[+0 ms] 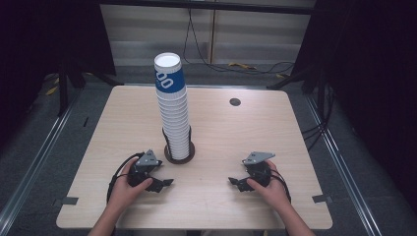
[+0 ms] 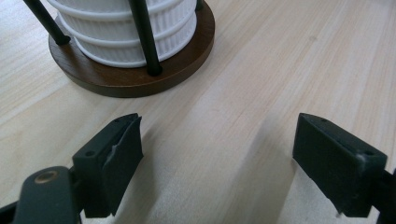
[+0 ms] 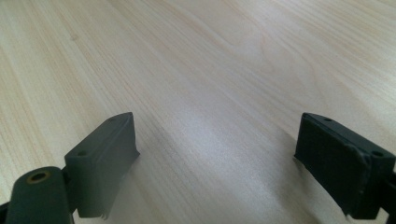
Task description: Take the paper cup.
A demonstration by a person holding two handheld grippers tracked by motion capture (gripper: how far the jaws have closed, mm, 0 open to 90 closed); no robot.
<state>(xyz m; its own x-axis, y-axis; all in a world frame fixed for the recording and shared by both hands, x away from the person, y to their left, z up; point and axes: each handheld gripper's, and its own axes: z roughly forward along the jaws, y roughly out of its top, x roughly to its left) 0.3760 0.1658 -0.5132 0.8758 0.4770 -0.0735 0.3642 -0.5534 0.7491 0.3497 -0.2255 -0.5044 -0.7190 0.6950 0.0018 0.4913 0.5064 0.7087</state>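
Note:
A tall stack of white ribbed paper cups, the top one banded blue, stands in a round brown wooden holder with thin black rods at the table's middle. My left gripper rests on the table just left of and nearer than the holder, held by a hand, its jaws wide apart with nothing between them. In the left gripper view the holder's base and the lowest cups lie close ahead of the left gripper. My right gripper lies at the front right, open and empty over bare wood.
The light wooden table has a small dark round grommet near its far right. Black cables run on the floor behind the table. Dark curtains flank both sides.

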